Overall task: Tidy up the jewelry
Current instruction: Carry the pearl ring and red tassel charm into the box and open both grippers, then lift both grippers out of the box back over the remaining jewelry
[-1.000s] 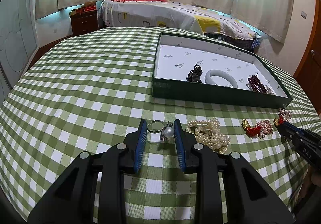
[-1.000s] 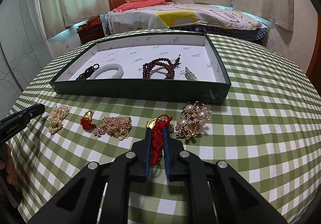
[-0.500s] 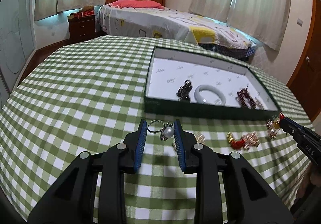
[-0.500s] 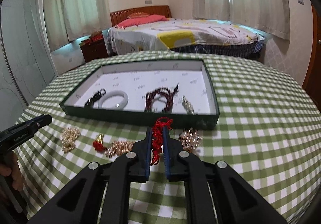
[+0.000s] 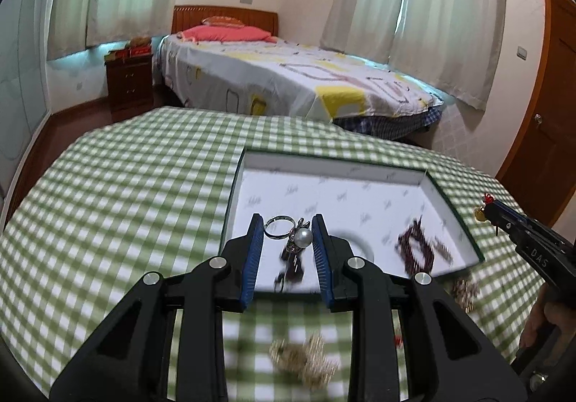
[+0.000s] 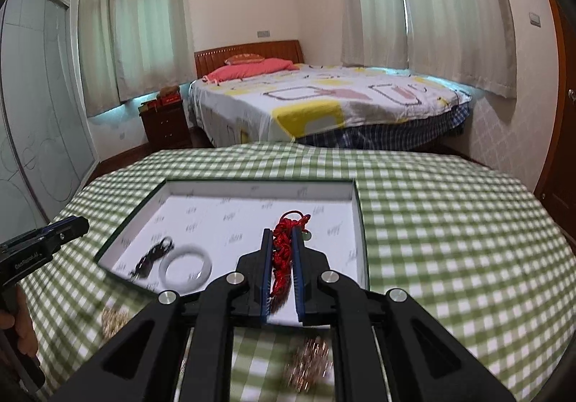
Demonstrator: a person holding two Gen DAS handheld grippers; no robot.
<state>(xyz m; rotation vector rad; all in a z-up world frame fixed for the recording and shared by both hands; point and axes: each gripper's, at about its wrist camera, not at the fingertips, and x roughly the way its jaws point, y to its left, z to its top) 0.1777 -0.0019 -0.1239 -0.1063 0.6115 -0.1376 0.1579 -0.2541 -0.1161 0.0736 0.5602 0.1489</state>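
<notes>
My left gripper [image 5: 287, 222] is shut on a silver pearl ring [image 5: 288, 231] and holds it in the air over the near left part of the green tray [image 5: 437, 195]. My right gripper [image 6: 282, 234] is shut on a red cord charm [image 6: 282, 254] and holds it above the tray's right half [image 6: 356, 207]. In the tray lie a white bangle [image 6: 185, 267], a black piece [image 6: 153, 254] and a dark red bead bracelet [image 5: 419, 249]. The right gripper also shows at the right of the left wrist view [image 5: 486, 209].
Pearl and gold pieces lie blurred on the green checked cloth in front of the tray [image 5: 306, 360] [image 6: 309, 362] [image 6: 111, 321]. A bed [image 6: 324, 103] and a nightstand [image 5: 129, 83] stand beyond the table. A door [image 5: 550, 103] is at the right.
Both grippers have risen from the cloth and moved forward over the tray, each carrying its piece. The remaining pieces on the cloth have dropped below the fingers in both views.
</notes>
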